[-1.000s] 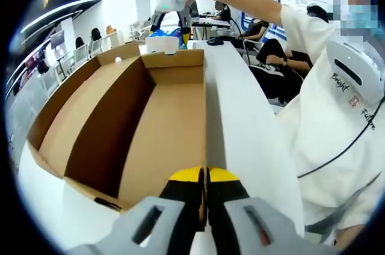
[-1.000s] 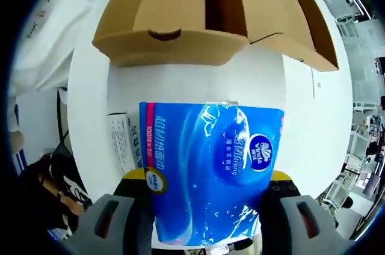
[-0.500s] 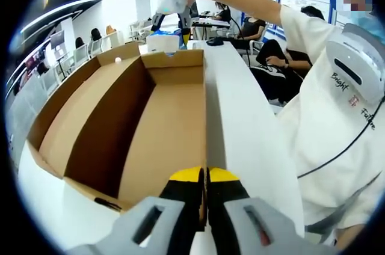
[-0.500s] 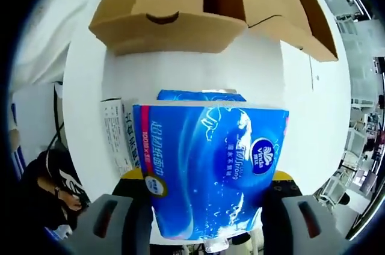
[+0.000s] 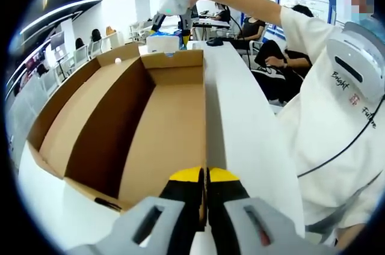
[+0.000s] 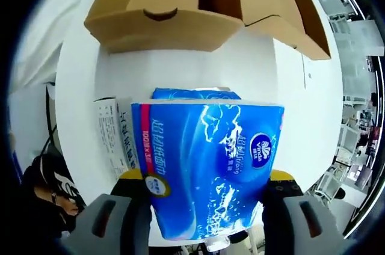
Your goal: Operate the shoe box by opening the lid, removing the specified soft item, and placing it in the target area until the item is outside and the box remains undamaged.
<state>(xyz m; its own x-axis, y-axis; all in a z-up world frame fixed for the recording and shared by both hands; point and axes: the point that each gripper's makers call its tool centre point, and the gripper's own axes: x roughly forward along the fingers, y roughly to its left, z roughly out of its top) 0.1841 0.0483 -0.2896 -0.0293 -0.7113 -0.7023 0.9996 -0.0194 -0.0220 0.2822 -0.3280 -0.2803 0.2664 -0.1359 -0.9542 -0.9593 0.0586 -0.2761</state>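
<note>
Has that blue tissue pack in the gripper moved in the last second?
Yes. The blue tissue pack, held by the right gripper, has risen away from the white table; a second blue pack now shows beneath it.

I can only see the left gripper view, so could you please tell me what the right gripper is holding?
Observer: The right gripper is shut on a blue tissue pack, held above the white table.
Operator: Thank you. Is anything else lying on the table there?
Observer: Yes, a second blue pack lies just past the held one, toward the box.
Operator: And anything beside them?
Observer: A small white carton with printed text lies beside the packs.
</note>
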